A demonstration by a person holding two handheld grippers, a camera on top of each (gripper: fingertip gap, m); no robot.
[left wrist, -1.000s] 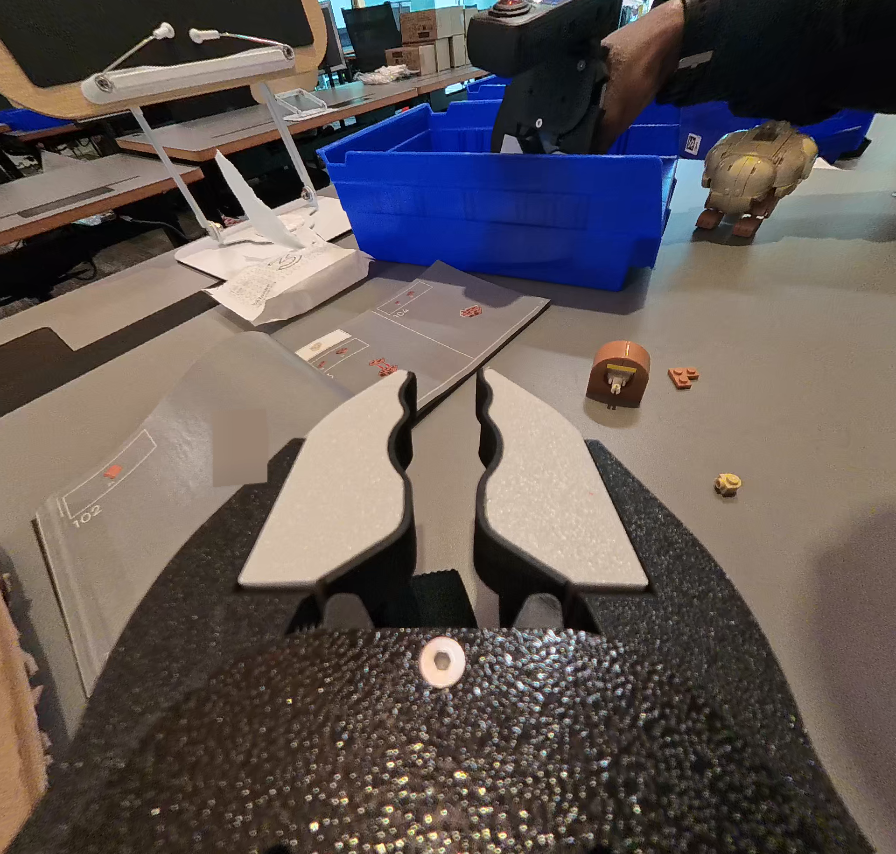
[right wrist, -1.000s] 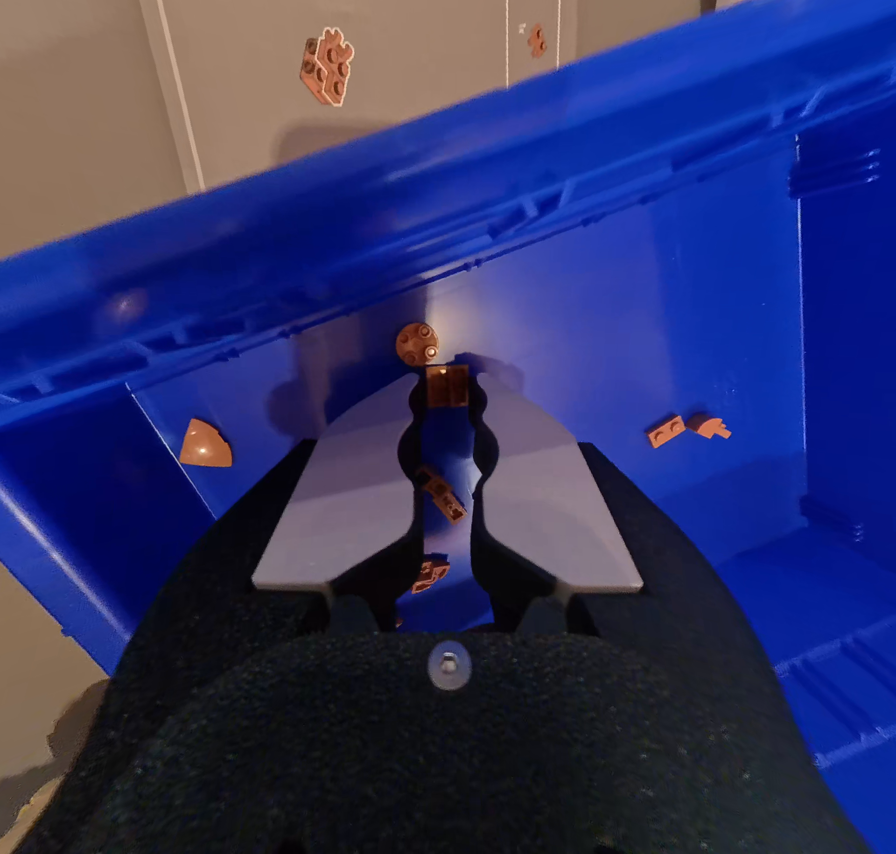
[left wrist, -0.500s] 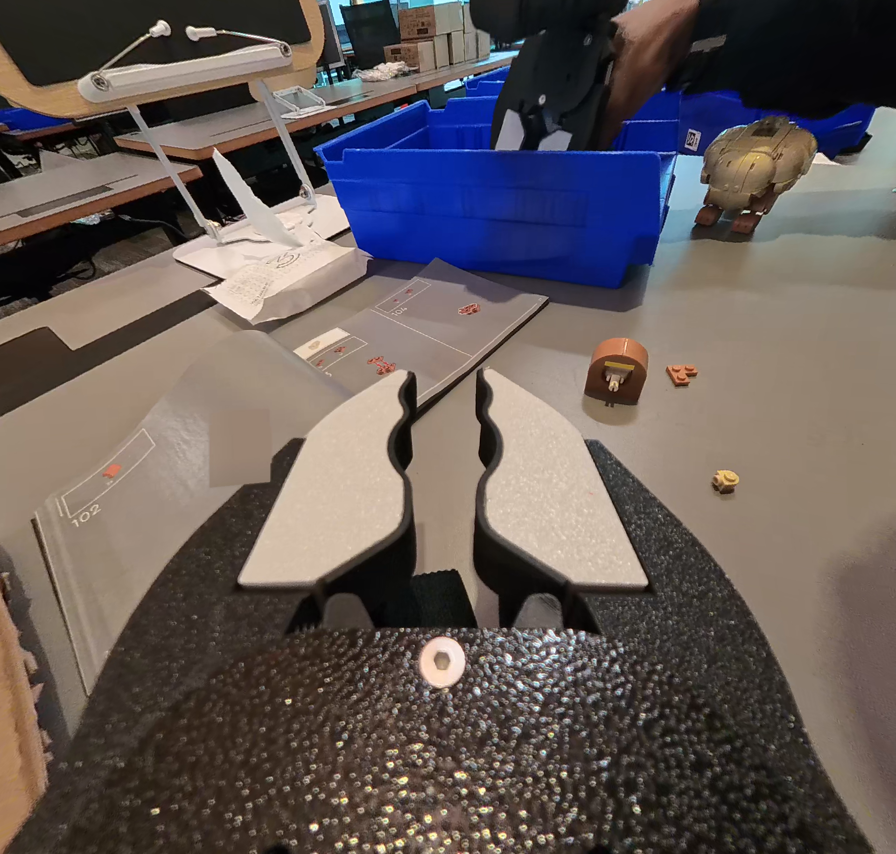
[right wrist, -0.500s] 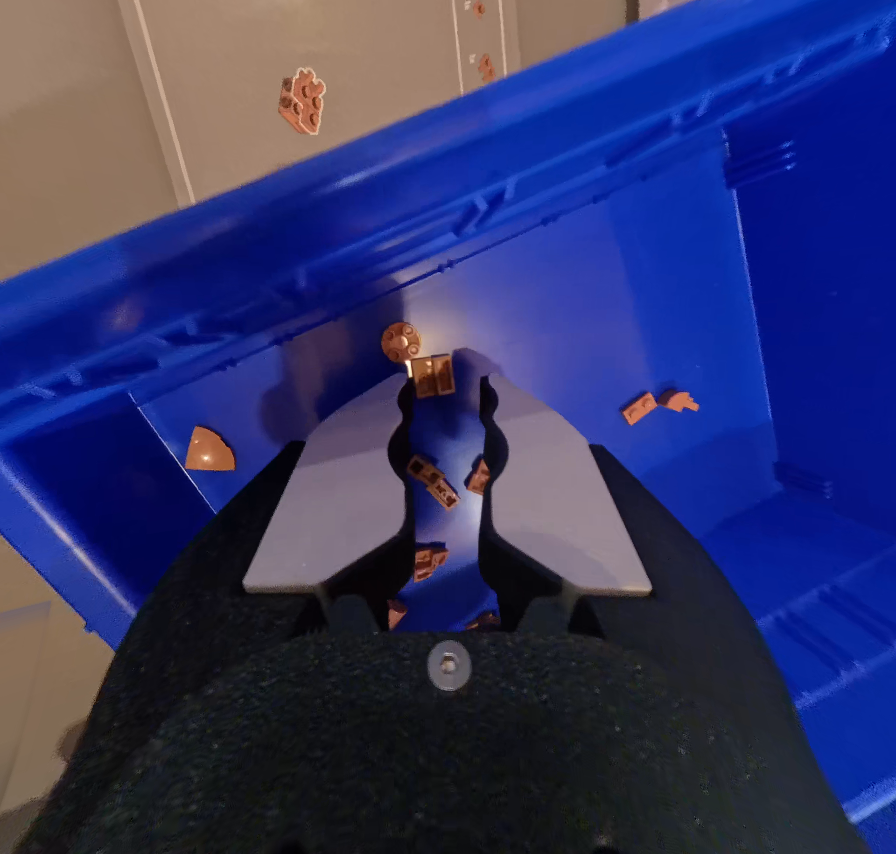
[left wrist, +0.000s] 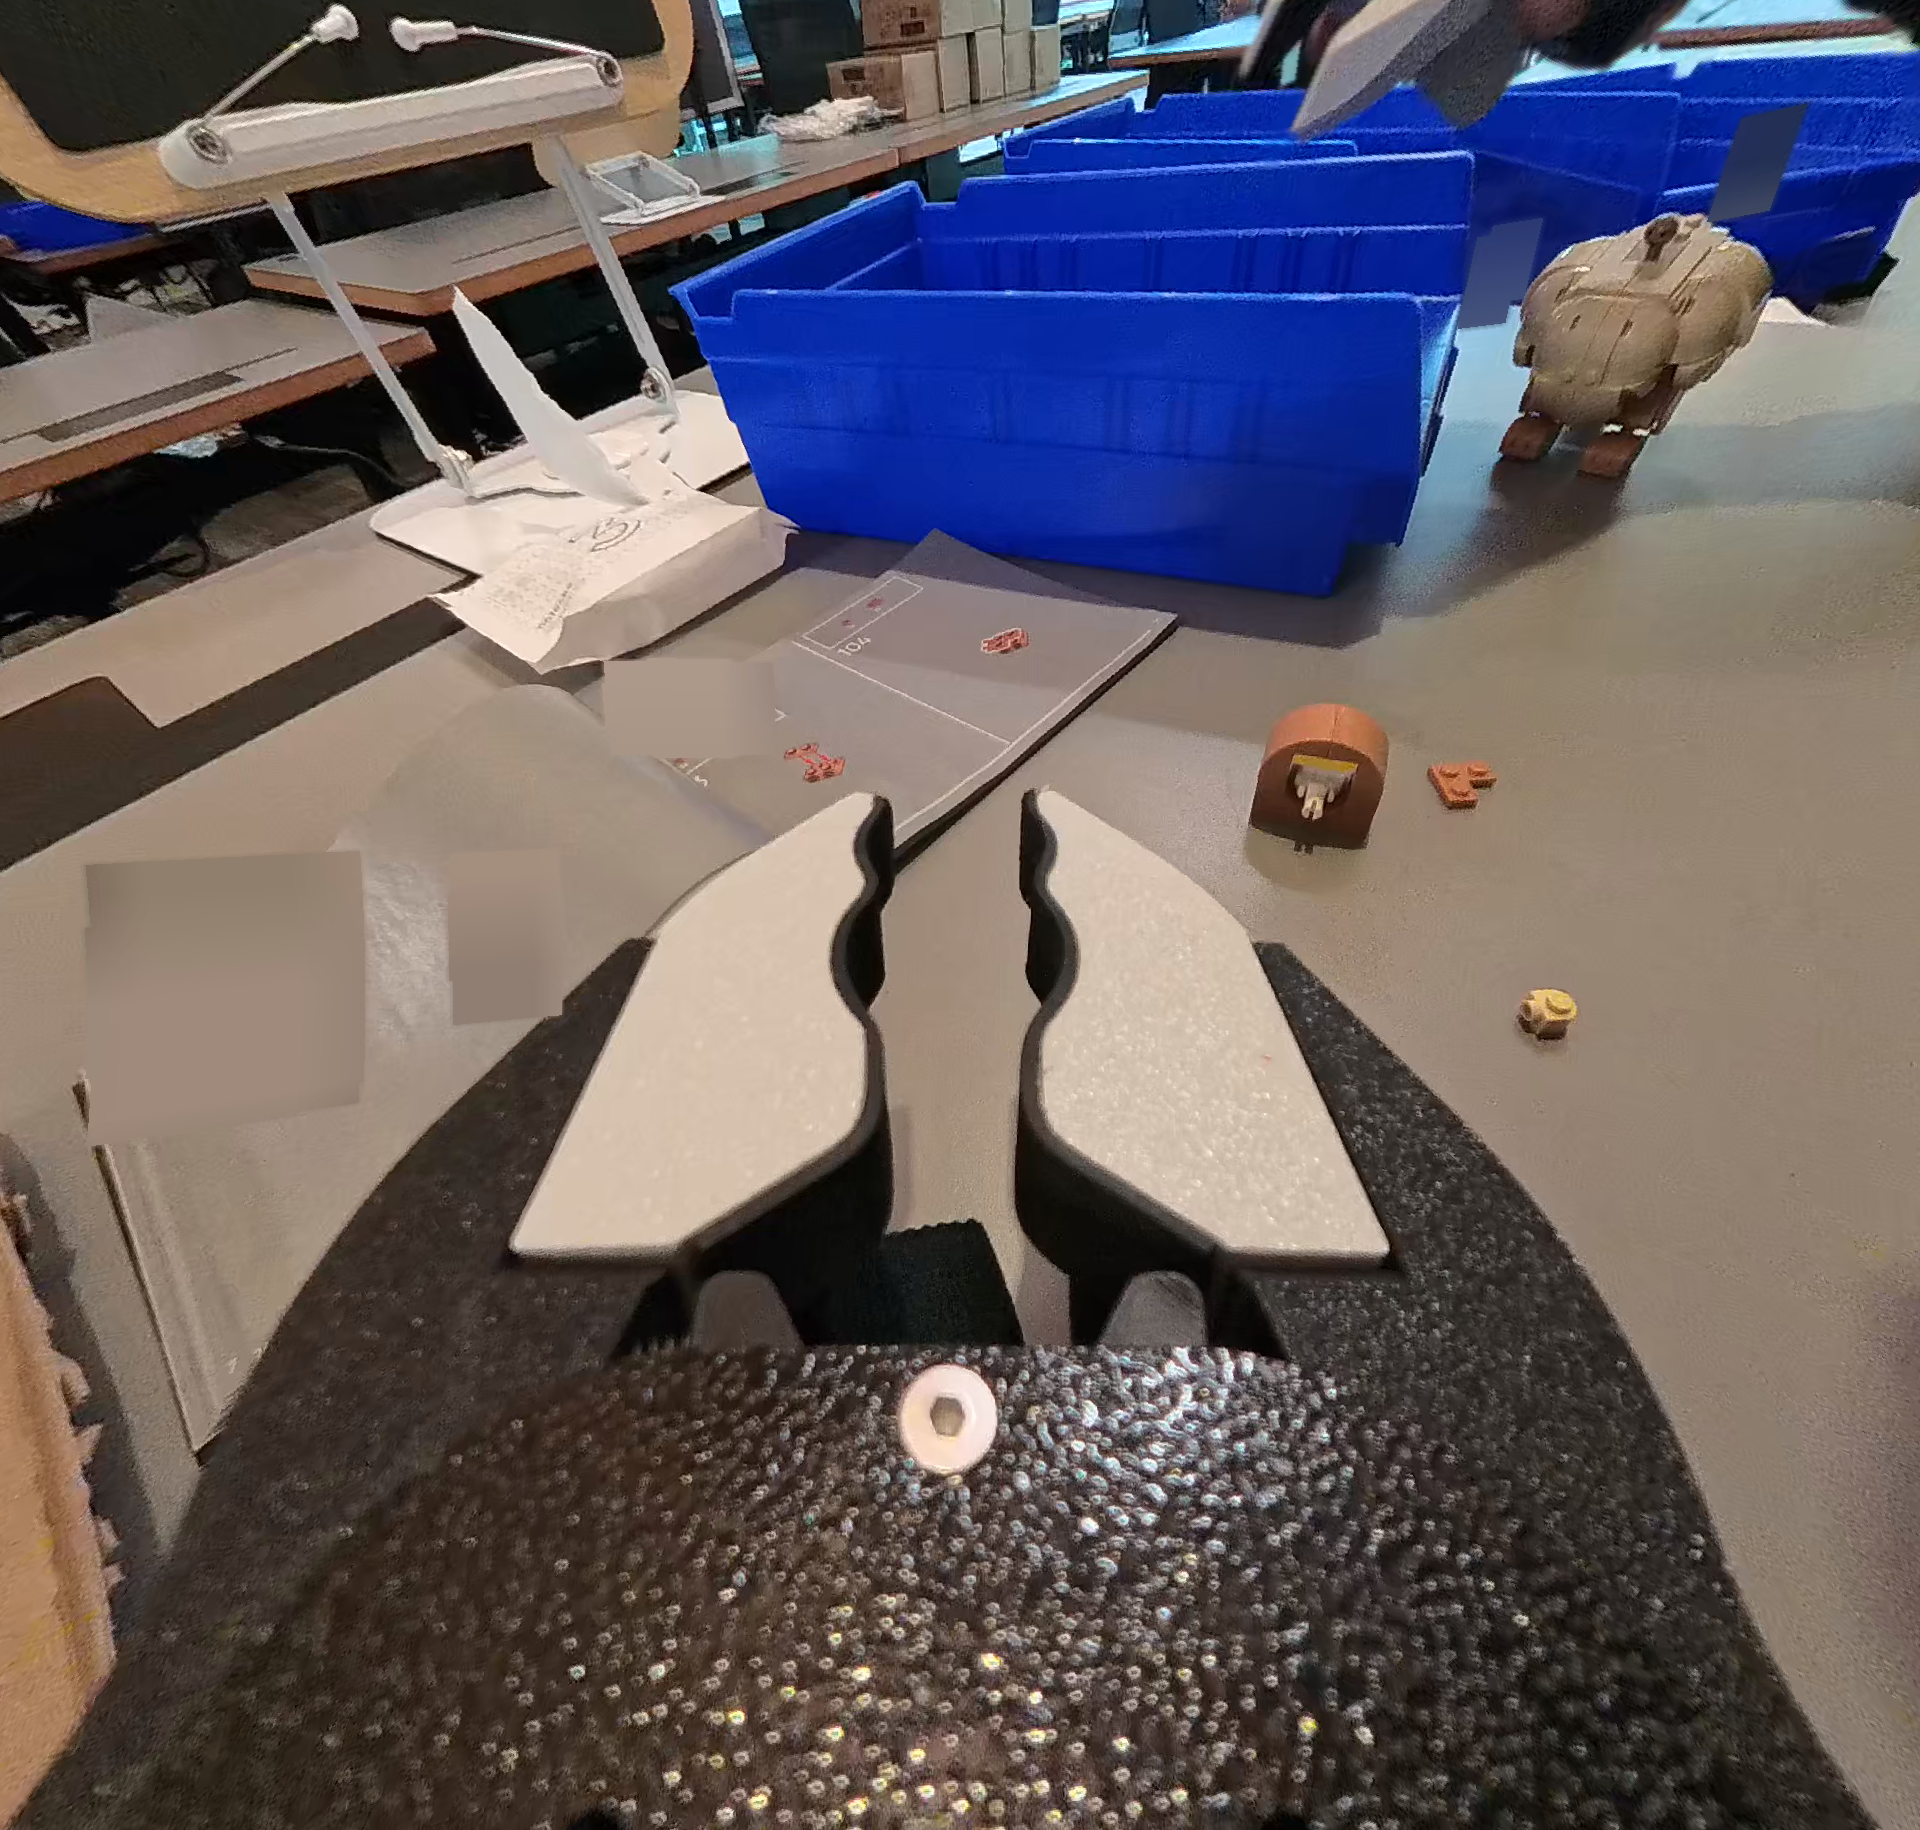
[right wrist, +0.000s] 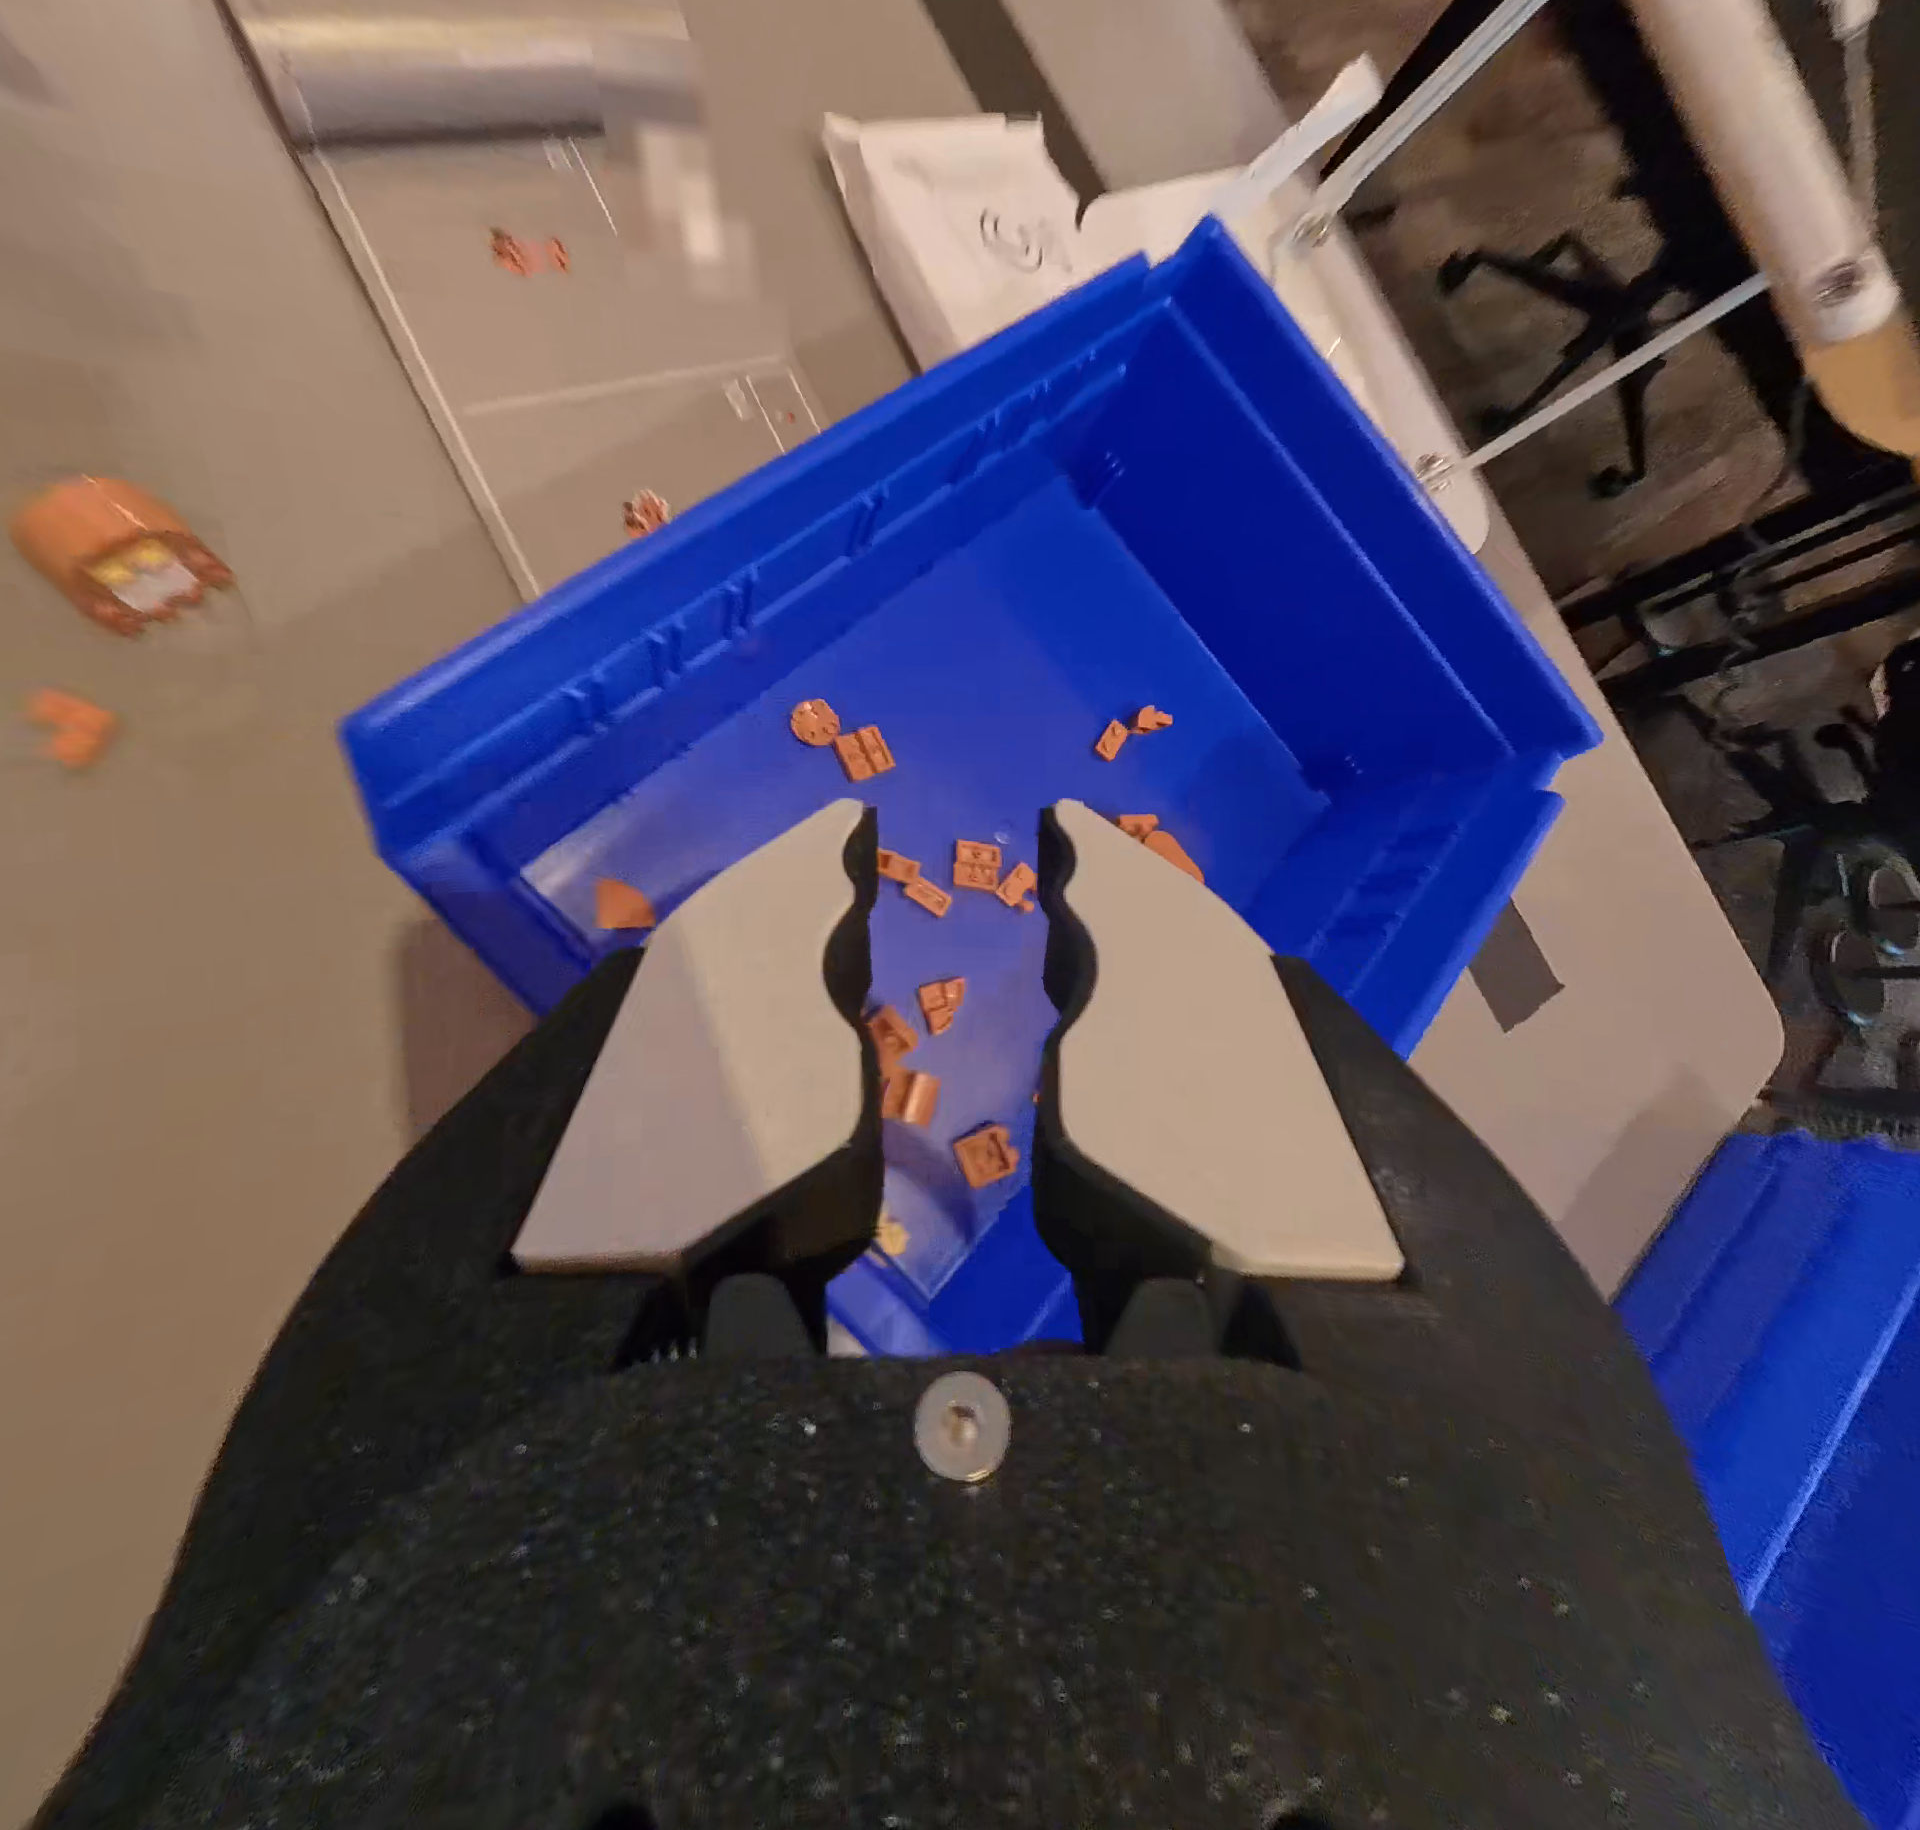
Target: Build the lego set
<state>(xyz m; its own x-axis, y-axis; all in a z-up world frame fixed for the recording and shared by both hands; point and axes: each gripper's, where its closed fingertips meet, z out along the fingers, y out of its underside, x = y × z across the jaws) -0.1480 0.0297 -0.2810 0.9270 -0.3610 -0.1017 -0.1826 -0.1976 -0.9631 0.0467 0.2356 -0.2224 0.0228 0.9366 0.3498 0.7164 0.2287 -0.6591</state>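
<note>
My left gripper is open and empty, low over the grey table, with its tips at the near edge of a grey instruction booklet. My right gripper is open and empty, high above a blue bin. Several small brown bricks lie on the bin floor, among them a square brick next to a round plate. In the left wrist view the right gripper shows blurred, above and behind the blue bin.
A brown rounded piece, a small brown plate and a tan stud lie on the table to the right. A tan brick model stands beside the bin. A white tablet stand and paper are at the left. About 30 cm separates my left fingertips from my right. The round plate is about 15 cm from my right fingertips and 25 cm from my left. About 15 cm separates my right fingertips from the square brick.
My right gripper opened and let go of a small brown brick, which now lies in the bin by the round plate. It then rose well above the bin. My left gripper stayed still.
</note>
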